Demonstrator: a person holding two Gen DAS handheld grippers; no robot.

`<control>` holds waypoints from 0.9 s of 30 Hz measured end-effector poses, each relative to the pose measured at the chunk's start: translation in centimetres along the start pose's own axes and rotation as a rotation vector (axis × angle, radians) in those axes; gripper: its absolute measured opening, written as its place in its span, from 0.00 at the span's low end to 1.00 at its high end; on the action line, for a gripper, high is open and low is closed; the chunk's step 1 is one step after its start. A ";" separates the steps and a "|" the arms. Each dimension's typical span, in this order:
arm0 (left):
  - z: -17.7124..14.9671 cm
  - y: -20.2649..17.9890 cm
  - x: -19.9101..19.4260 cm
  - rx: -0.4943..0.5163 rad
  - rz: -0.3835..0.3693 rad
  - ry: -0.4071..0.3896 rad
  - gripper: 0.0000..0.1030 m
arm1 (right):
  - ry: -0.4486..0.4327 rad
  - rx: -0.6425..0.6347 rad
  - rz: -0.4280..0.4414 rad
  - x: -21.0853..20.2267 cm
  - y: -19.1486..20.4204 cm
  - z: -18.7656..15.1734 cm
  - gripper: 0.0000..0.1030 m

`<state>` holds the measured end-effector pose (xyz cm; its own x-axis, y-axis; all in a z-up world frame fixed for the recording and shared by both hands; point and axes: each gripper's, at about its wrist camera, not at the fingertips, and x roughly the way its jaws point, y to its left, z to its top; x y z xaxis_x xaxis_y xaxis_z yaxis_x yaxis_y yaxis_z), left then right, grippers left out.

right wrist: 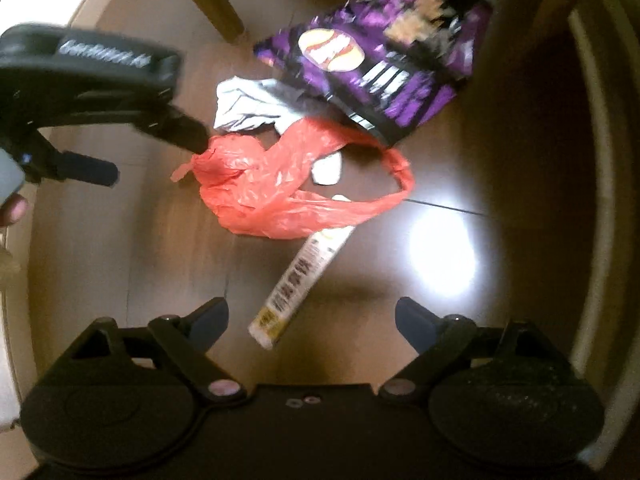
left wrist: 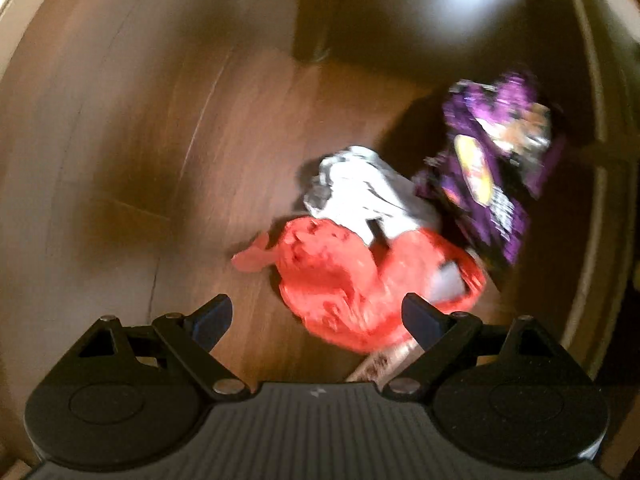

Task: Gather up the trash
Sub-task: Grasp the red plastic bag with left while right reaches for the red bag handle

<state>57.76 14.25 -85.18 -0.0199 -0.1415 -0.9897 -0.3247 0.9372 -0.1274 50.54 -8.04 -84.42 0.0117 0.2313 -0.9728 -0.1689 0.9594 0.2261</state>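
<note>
progress: nothing collected yet by our read. All the trash lies in one loose pile on the wooden floor (right wrist: 520, 160); no bin or collecting bag shows in either view.
left gripper (left wrist: 318, 316): fingers spread, nothing between them. We hover over the near edge of the red plastic bag (left wrist: 340, 280), not touching as far as we can tell.
right gripper (right wrist: 312, 320): fingers spread wide, not pinching anything. The long white wrapper (right wrist: 298, 284) points its near end into the gap, but the pads don't press on it.
pile: red plastic bag in the middle, crumpled white paper (right wrist: 244, 108) just behind it, purple chip bag (right wrist: 376, 52) beyond, overlapping both. White wrapper is tucked partly under the red bag's far loop.
left to do: everything. We'd guess red bag and white wrapper go first.
in the way: a chair or table leg (right wrist: 212, 0) stands just behind the pile. In the right view our left gripper's finger sits right at the red bag's knot, so the two hands work close together.
caveat: both views are motion-blurred, so contact is hard to call.
</note>
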 end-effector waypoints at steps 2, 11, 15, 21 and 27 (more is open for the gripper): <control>0.5 0.3 1.8 -0.045 -0.006 0.010 0.90 | -0.004 0.012 0.005 2.0 0.5 0.5 0.86; 0.9 1.1 7.2 -0.113 -0.025 0.064 0.90 | 0.028 0.082 -0.075 8.5 1.0 1.5 0.74; 1.0 1.2 8.1 -0.127 -0.037 0.076 0.89 | 0.009 0.054 -0.136 8.7 2.0 1.6 0.73; 1.4 0.4 8.4 -0.114 -0.041 0.092 0.62 | 0.012 0.059 -0.230 8.6 2.8 1.6 0.37; 1.1 -0.1 7.1 -0.108 -0.035 0.078 0.56 | 0.034 0.046 -0.189 8.0 1.9 0.9 0.22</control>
<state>58.64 13.53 -92.27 -0.0787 -0.2016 -0.9763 -0.4262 0.8921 -0.1499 51.20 -4.27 -91.74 0.0055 0.0413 -0.9991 -0.1213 0.9918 0.0403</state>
